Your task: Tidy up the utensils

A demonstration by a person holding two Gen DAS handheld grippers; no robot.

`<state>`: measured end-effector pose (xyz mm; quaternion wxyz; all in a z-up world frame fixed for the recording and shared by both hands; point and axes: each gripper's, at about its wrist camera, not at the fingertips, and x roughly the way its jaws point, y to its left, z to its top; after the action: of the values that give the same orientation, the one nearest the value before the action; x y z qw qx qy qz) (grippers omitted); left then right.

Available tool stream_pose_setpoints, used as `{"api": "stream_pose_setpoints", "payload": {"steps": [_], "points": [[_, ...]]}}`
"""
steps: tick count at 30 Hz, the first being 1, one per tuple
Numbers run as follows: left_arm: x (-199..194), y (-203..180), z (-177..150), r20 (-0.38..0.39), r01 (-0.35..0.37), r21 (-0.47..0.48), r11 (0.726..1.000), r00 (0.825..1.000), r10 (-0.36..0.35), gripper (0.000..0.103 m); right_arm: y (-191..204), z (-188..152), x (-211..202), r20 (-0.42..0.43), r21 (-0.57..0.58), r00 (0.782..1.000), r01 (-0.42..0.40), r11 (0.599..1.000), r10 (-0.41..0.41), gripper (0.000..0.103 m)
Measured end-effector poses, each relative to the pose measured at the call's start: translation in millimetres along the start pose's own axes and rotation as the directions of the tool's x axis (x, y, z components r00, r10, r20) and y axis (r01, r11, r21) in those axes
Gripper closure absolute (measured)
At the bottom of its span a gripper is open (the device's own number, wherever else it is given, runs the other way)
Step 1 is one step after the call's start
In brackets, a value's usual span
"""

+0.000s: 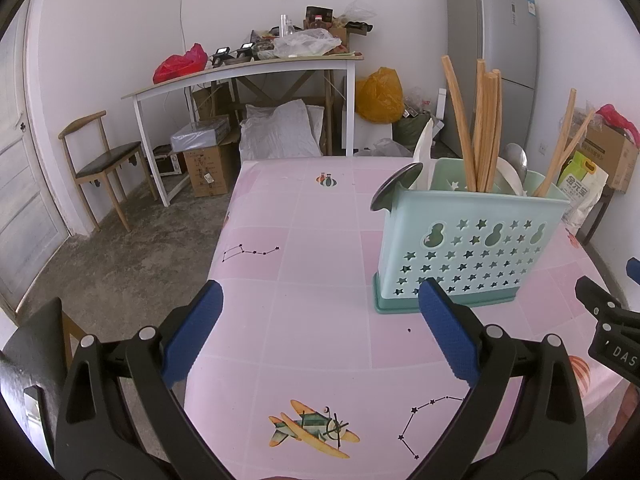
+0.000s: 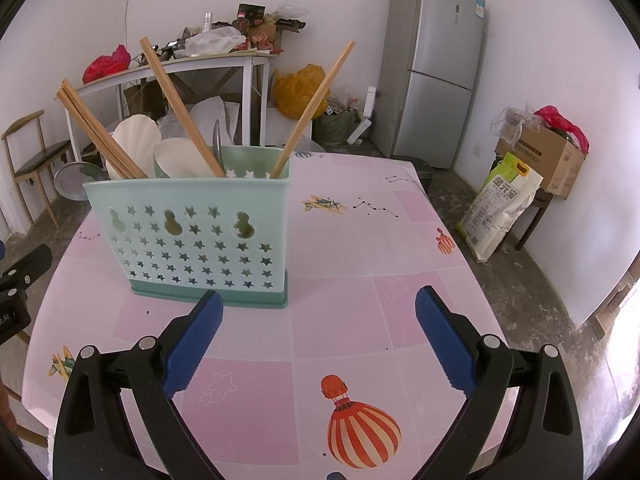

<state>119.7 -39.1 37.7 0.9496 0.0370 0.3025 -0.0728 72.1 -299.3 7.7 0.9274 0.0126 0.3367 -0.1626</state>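
**Utensils look sorted; bench bare around the caddy**

We note the utensil caddy (image 2: 192, 236) standing upright on the bench (image 2: 360, 312), a pale green perforated box on a darker base; it sits ahead of the right gripper (image 2: 318, 324) and to its left, and ahead-right of the left gripper (image 1: 320, 316). Inside we see wooden chopsticks (image 2: 180, 108) leaning at various angles, white spoons (image 2: 136, 132), and a metal spoon (image 1: 394, 190) poking out at one end; which compartment holds which we cannot tell for certain. No loose utensil shows on the patterned cloth in either view; only small specks. We judge the gathering is done or nearly so; what may remain is straightening the splayed chopsticks, or items lying out of view. Both grippers hover over the bench with fingers (image 2: 192, 340) spread wide, holding nothing; neither touches the caddy.
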Motion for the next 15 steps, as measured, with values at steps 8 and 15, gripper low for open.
{"api": "stream_pose_setpoints", "payload": {"steps": [8, 15], "points": [[-0.8, -0.3, -0.9, -0.001, 0.0, 0.0, 1.0, 1.0, 0.0, 0.009, -0.3, 0.1, -1.4, -0.002, 0.001, 1.0, 0.001, 1.0, -0.001, 0.009], [-1.4, -0.6, -0.2, -0.003, 0.0, 0.0, 1.0, 1.0, 0.0, 0.009, -0.9, -0.4, -2.0, -0.002, 0.002, 1.0, 0.001, 1.0, -0.001, 0.009]]}}
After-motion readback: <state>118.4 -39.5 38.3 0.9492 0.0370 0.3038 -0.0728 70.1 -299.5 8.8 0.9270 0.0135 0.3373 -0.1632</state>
